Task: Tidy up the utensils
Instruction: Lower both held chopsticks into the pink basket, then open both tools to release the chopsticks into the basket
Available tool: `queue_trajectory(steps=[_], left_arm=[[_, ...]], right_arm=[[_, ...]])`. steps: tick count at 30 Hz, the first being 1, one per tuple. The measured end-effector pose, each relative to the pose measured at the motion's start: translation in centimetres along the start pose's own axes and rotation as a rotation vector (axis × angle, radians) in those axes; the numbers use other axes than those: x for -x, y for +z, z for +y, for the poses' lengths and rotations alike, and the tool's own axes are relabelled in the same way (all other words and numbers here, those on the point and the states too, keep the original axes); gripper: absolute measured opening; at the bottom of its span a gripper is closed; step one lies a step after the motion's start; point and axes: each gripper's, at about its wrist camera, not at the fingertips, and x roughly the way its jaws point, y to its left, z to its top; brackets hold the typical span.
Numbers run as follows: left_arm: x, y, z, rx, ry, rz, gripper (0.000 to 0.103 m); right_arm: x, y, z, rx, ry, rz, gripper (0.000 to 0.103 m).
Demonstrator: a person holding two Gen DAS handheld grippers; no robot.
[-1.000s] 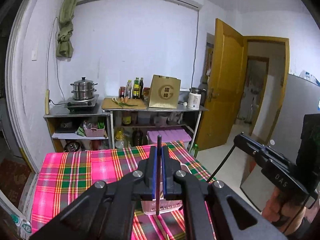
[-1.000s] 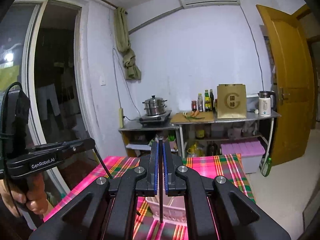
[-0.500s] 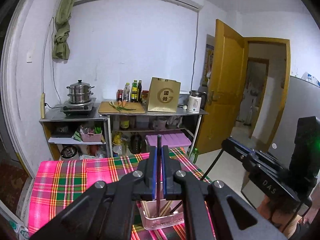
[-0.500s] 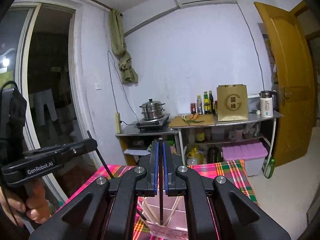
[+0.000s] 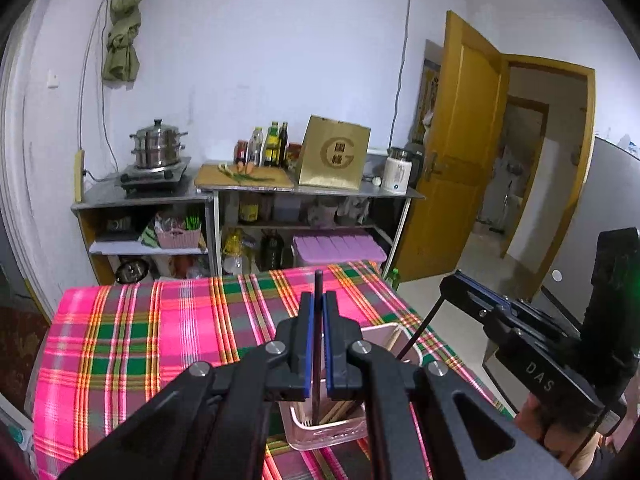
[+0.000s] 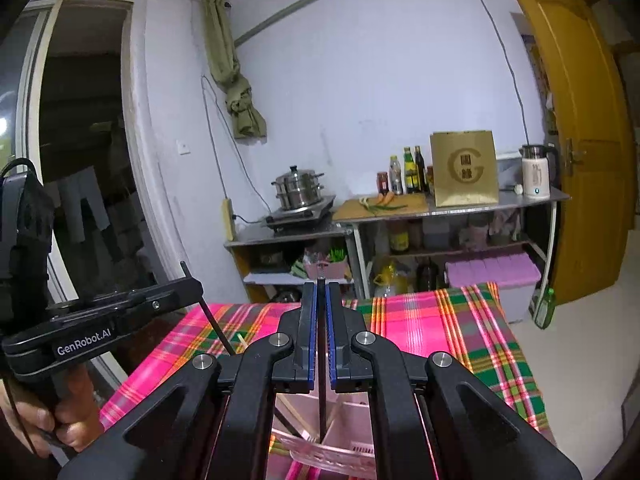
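My left gripper [image 5: 318,300] is shut on a dark chopstick [image 5: 317,344] held upright, its lower end inside a pink utensil basket [image 5: 332,432] on the plaid table. My right gripper [image 6: 320,292] is shut on a second dark chopstick [image 6: 321,392], its tip down in the same pink basket [image 6: 340,456]. Several wooden chopsticks [image 5: 340,410] lie in the basket. The right gripper shows in the left wrist view [image 5: 450,286], its chopstick [image 5: 420,330] slanting into the basket. The left gripper shows in the right wrist view [image 6: 192,284].
The table has a pink and green plaid cloth [image 5: 160,340]. Behind it stand metal shelves [image 5: 248,192] with a steamer pot [image 5: 158,148], bottles, a gold bag [image 5: 334,154] and a kettle. A yellow door [image 5: 452,152] stands open at the right.
Both grippers have lowered toward the basket with their chopsticks. The basket now shows larger and closer, with both chopstick tips inside it.
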Motion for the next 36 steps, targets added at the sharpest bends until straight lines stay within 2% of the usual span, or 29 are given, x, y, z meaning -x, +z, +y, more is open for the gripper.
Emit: queue_trajectory(steps=[9,16,17,18,20,22,28,36], left_arm=[[-2.1,-1.9,0.6,0.009,0.024,0.073,0.005],[-1.6,-2.2,1.0,0.022,0.029,0.073,0.005],[-1.4,-2.3,1.0,0.024,0.024,0.070,0.007],[-1.1,-2.3,1.1,0.027,0.018,0.068,0.012],[-0.7,-2.4,1.1,0.031,0.017,0.062,0.021],[-0.1,-2.4,1.1,0.034,0.009,0.053,0.027],[2.5,-3.2,1.0,0.034,0.003,0.029,0.028],[6.9,-7.7,0.8,0.049,0.018,0.012,0.029]], right_arm=[[-1.7,-2.1,-1.1,-0.010,-0.014,0.070,0.004],[-1.3,-2.2,-0.9,0.011,-0.014,0.088,0.005],[-1.2,-2.1,-0.9,0.013,-0.017,0.092,0.006],[-1.1,-2.1,-0.9,0.011,-0.018,0.092,0.012],[-0.7,-2.1,-1.0,0.005,-0.019,0.088,0.017],[-0.1,-2.2,-1.1,0.002,-0.024,0.084,0.018],[2.5,-2.5,-1.3,-0.001,-0.032,0.069,0.018],[7.9,-5.0,-0.4,0.016,-0.009,0.045,0.019]])
